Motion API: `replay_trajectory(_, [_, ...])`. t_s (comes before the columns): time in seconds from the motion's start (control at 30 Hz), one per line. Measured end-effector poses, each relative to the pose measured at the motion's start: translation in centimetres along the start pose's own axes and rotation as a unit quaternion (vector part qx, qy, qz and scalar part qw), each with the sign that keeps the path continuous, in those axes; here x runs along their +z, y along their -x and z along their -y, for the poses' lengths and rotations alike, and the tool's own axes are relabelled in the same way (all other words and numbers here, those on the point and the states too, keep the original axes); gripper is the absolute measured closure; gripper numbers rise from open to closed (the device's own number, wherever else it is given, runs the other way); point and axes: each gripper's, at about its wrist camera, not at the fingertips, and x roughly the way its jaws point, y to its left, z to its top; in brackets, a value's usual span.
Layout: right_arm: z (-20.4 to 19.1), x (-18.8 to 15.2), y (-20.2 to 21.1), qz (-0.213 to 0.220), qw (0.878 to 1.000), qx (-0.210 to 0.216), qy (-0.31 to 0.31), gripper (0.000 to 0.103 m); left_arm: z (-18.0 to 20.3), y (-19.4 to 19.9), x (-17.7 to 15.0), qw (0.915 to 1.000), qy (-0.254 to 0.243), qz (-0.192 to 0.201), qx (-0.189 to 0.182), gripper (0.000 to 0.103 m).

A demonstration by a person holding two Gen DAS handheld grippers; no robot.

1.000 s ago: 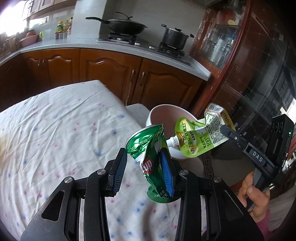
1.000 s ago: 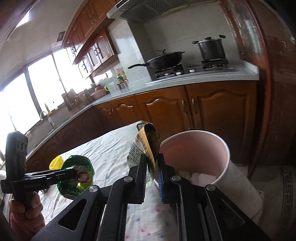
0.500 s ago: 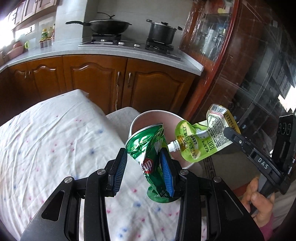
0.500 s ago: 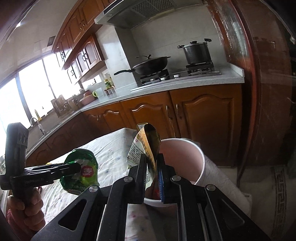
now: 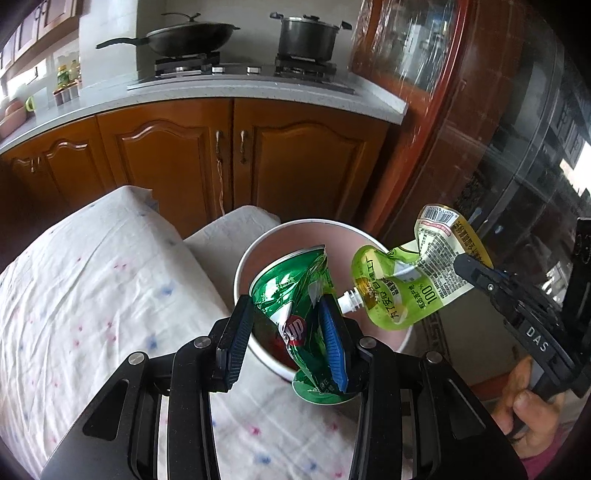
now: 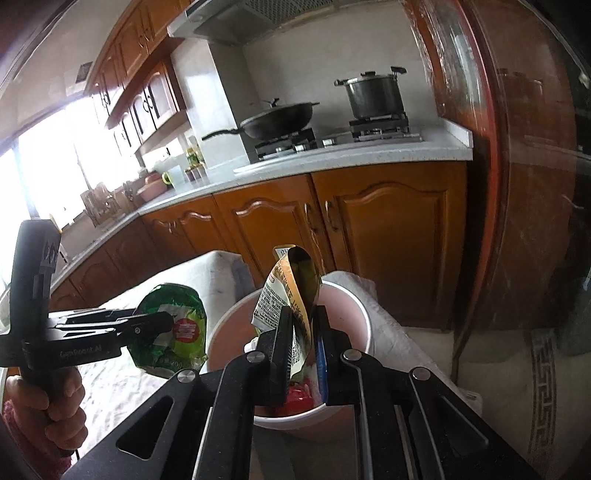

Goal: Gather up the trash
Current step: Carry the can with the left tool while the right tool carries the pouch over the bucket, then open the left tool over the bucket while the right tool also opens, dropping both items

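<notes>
At the bottom of the left wrist view the left gripper (image 5: 291, 334) pinches a crushed green soda can (image 5: 303, 317), its thin metal creased and buckled, the blue ribbed pads pressed into its sides; the can hangs just above the near rim of a pink trash bin (image 5: 314, 226), low in the centre of the frame. At the right of that frame the right gripper (image 5: 463, 264) clamps the flat end of a lime-green drink pouch (image 5: 402, 288), a limp glossy foil sachet with a white screw spout pointing left toward the can and a barcode at its top edge; the pouch is held over the bin's right rim. In the right wrist view the right gripper (image 6: 301, 328), bottom centre, has its jaws pressed together on the folded pouch (image 6: 291, 291), which stands up between them showing a gold inner face. Just beyond, the round, smooth-walled bin (image 6: 364, 321) holds some litter, including something red (image 6: 297, 393) at the bottom, though what it is cannot be made out. To the left the left gripper (image 6: 162, 323) grips the can (image 6: 173, 328) beside the bin's left rim. Under both lies a white cloth with small pink and blue spots (image 5: 92, 302), wrinkled and soft. Farther off, in the upper half, stand glossy brown wooden cabinets (image 5: 207, 158), a pale speckled counter (image 5: 236, 90), and on the hob a black wok (image 5: 192, 37) and a lidded steel pot (image 5: 308, 35).
</notes>
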Motion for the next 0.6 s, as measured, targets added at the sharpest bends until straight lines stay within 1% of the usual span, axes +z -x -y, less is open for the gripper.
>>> replay_trajectory(0.1, [0.1,0.1,-0.4,-0.008,1.000,-0.008,0.006,0.092,0.5,-1.1,0.4,0.9999,-0.008,-0.008,0.002,0.068])
replay_trajectory(0.3, [-0.3,0.6,-1.9,-0.038,0.998,-0.023,0.037,0.092,1.0,-3.1,1.0,0.9994,-0.020,-0.027,0.006,0.067])
replay_trajectory(0.5, [-0.5,0.5,-3.5,-0.067,0.996,-0.031,0.055,0.092,1.4,-4.6,1.2,0.9987,-0.030,-0.040,0.012,0.067])
replay_trajectory(0.6, [-0.4,0.5,-4.0,-0.075,0.995,-0.033,0.058,0.092,1.4,-5.3,1.4,0.9983,-0.030,-0.047,0.014,0.067])
